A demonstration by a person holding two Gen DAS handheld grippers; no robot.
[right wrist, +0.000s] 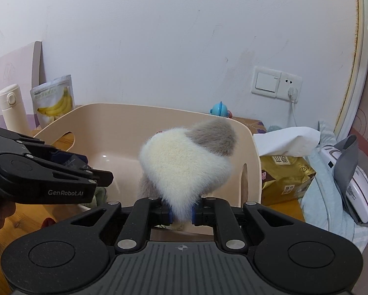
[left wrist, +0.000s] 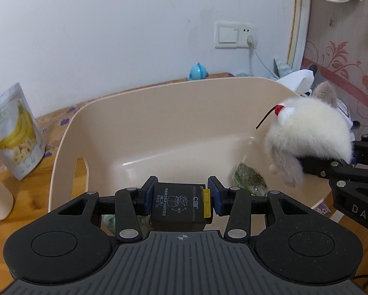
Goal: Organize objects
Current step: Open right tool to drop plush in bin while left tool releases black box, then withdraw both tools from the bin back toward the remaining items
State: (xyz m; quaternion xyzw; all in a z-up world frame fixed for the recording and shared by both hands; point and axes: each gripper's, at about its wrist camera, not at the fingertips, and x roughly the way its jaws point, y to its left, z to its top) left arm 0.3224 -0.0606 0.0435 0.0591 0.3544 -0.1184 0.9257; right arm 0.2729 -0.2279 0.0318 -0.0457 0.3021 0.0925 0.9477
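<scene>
A beige plastic basket (left wrist: 159, 98) stands on the wooden table, also seen from the right wrist as the basket (right wrist: 115, 120). My left gripper (left wrist: 182, 200) is shut on a small dark grey box (left wrist: 177, 202) with a yellow label, held over the basket's near rim. A white and grey plush toy (right wrist: 186, 162) is clamped in my right gripper (right wrist: 181, 215), held above the basket's right side. From the left wrist the plush toy (left wrist: 309, 135) shows a red knot and a thin dark string. A green packet (left wrist: 249, 178) lies inside the basket.
A banana-chip pouch (left wrist: 14, 132) and a cream flask (right wrist: 13, 108) stand left of the basket. A blue toy (left wrist: 197, 71) sits by the wall. Right of the basket are a gold bag (right wrist: 284, 174), white tissue (right wrist: 287, 140), light blue cloth (right wrist: 331, 206) and a white device (right wrist: 356, 186).
</scene>
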